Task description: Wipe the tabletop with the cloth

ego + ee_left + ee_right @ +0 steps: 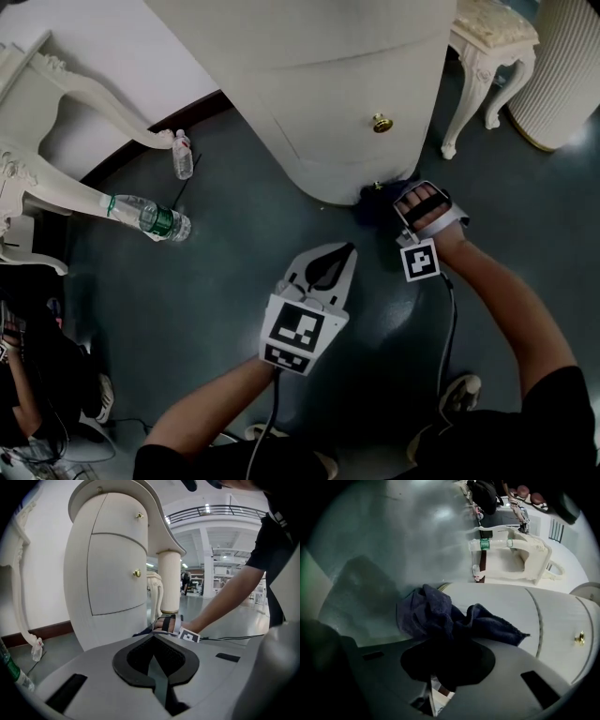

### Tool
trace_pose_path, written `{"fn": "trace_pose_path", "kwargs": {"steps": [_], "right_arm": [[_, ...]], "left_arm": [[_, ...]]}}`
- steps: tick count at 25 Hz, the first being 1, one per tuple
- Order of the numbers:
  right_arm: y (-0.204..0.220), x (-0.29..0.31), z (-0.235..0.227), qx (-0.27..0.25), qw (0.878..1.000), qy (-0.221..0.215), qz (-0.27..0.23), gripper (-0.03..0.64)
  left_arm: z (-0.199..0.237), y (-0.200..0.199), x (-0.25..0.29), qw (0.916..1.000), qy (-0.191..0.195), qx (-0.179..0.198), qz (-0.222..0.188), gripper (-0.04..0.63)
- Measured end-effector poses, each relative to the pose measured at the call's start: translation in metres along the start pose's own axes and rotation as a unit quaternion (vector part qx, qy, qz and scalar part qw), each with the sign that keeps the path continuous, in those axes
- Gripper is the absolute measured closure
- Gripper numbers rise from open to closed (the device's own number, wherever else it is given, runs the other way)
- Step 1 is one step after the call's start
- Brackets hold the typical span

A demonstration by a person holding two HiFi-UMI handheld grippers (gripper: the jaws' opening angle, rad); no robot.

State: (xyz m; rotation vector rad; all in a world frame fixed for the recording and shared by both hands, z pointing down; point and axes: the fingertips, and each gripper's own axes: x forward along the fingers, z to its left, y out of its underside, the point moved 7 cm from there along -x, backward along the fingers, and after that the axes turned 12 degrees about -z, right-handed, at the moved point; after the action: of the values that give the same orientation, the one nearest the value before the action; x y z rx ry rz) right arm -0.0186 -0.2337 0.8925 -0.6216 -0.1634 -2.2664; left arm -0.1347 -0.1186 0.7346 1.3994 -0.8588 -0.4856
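Note:
A dark blue cloth [376, 200] is bunched on the dark floor against the foot of a white rounded cabinet [309, 94]. My right gripper [392, 195] is low at the cabinet's base and shut on the cloth. In the right gripper view the cloth [440, 616] spills out of the right gripper [447, 641], with the cabinet wall [525, 616] just behind it. My left gripper [339, 249] hangs over the floor to the left of the right one, shut with nothing in it. The left gripper [154, 641] faces the cabinet [108, 573] and the hand on the right gripper [174, 626].
Two plastic bottles [150, 217] [183, 155] lie on the floor at the left, by an ornate white table leg [56, 89]. A small white side table [487, 42] and a ribbed column [562, 66] stand at the upper right. A seated person [28, 366] is at the lower left.

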Motion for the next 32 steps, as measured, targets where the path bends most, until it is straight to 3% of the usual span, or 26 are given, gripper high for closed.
{"fn": "trace_pose_path", "kwargs": {"steps": [5,8,12,15,17,23,26,29,32], "right_arm": [[0.023,-0.011,-0.004,-0.129,0.990,-0.007,0.047,0.563],[0.034,-0.022,-0.015,-0.162,0.985,0.009,0.064,0.563],[0.037,-0.046,-0.051,-0.102,0.989,0.094,0.059,0.563],[0.038,-0.069,-0.093,-0.038,0.983,0.172,0.056,0.563],[0.039,-0.084,-0.119,-0.020,0.974,0.216,0.060,0.563],[0.038,-0.130,-0.192,-0.046,0.947,0.312,0.054,0.563],[0.045,-0.154,-0.232,-0.024,0.930,0.361,0.061,0.563],[0.047,-0.180,-0.271,-0.029,0.910,0.409,0.067,0.563],[0.047,-0.206,-0.308,-0.023,0.893,0.445,0.064,0.563]], "left_arm": [[-0.008,-0.010,0.007,0.9999,0.005,0.014,-0.003,0.592],[-0.014,-0.015,0.008,0.9996,0.011,0.024,-0.005,0.592],[-0.015,-0.025,0.006,0.9994,0.008,0.032,-0.014,0.592],[-0.013,-0.036,0.006,0.9993,0.001,0.030,-0.022,0.592],[-0.013,-0.045,0.006,0.9991,-0.002,0.032,-0.029,0.592],[-0.010,-0.083,0.009,0.9976,-0.014,0.035,-0.059,0.592],[-0.001,-0.112,0.016,0.9939,-0.029,0.025,-0.104,0.592],[0.007,-0.142,0.021,0.9869,-0.035,-0.007,-0.157,0.592],[0.008,-0.168,0.020,0.9819,-0.037,0.006,-0.186,0.592]]}}
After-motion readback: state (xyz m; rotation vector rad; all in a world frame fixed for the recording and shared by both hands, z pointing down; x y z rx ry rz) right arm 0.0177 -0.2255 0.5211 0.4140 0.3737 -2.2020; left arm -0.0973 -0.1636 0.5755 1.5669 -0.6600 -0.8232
